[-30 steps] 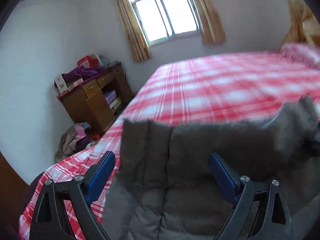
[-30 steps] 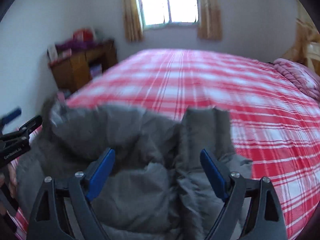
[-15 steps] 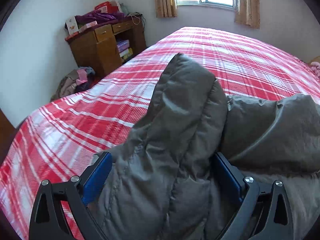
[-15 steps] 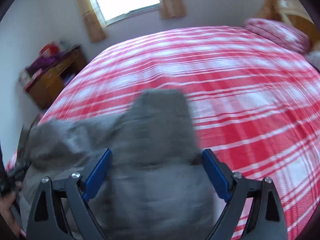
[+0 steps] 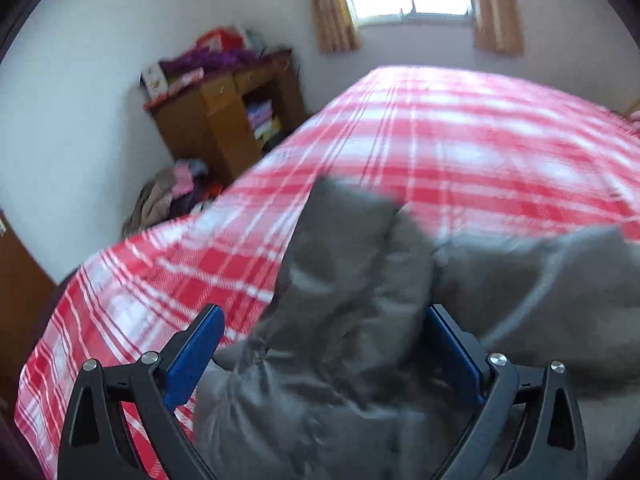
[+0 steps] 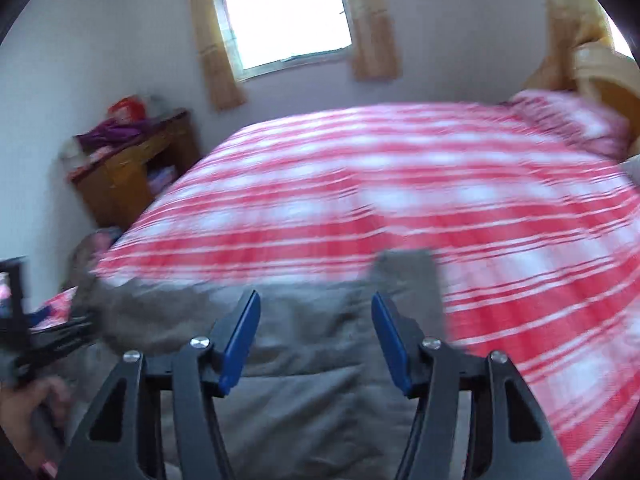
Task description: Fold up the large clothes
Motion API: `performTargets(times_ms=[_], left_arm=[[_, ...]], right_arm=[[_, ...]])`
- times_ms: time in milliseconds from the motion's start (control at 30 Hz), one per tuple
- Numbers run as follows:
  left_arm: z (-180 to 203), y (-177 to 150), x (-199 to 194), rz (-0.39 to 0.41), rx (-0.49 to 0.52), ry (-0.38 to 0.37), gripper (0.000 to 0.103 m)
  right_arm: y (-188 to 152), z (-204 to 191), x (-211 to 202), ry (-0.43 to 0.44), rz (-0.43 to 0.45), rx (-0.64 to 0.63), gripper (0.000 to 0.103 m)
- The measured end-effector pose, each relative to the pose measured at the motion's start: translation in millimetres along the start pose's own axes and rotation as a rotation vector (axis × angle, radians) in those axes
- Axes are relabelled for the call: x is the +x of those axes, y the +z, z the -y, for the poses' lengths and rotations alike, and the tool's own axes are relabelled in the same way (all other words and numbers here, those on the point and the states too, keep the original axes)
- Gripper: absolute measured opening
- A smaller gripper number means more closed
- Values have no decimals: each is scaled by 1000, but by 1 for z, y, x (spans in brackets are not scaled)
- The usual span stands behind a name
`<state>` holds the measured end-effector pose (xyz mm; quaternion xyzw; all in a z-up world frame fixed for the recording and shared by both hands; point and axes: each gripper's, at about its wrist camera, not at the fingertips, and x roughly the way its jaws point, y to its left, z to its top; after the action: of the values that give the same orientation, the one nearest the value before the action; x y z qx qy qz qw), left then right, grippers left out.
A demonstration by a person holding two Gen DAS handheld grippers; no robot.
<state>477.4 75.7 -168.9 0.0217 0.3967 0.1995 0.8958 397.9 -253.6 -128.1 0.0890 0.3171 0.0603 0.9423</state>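
Left gripper (image 5: 320,356): jaws spread wide, a bulky fold of the grey padded jacket (image 5: 344,320) heaped between the blue pads. Right-hand pad buried against the cloth, left-hand pad standing clear of it with bedsheet showing in the gap. No squeeze to be made out; taken as not clamped.

Right gripper (image 6: 316,342): jaws about half open, just been closing in. Jacket (image 6: 304,400) lying flat beneath and between the blue pads, but the pads looking free of the cloth, nothing pinched as far as the blur allows.

Outward: jacket bunched at the near edge of the red-and-white plaid bed (image 5: 460,152), one quilted lobe, sleeve or hood, not possible to say which, thrown up over the body on the left side. In the right wrist view a squared grey flap (image 6: 408,276) poking out just past the right-hand pad, the rest spread toward the left gripper's frame (image 6: 44,344) and the hand (image 6: 28,416) holding it.

Progress, judged: early to middle. One part apparently turned in over the body; outline lumpy, edges not squared, no compact bundle yet. Left to do: bringing in the other side, flattening, folding in half.

Beyond the bed: wooden cabinet (image 5: 224,120) piled with clutter, clothes heap (image 5: 168,200) on the floor, curtained window (image 6: 284,20).
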Motion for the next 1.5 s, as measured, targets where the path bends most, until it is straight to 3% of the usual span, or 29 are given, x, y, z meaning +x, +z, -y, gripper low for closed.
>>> performTargets(times_ms=[167,433,1500], left_arm=[[-2,-9,14,-20,-49,-59,100],[-8,-14,32,-64,-132,-144,102],[7,-14,41,-86,-83,-81,102]], right_arm=[[-25,0,43,-14,-106,-2,61],[-35,0,61,-18,-117,-14,61],[-38,-14,91,-118,-203,-95,64]])
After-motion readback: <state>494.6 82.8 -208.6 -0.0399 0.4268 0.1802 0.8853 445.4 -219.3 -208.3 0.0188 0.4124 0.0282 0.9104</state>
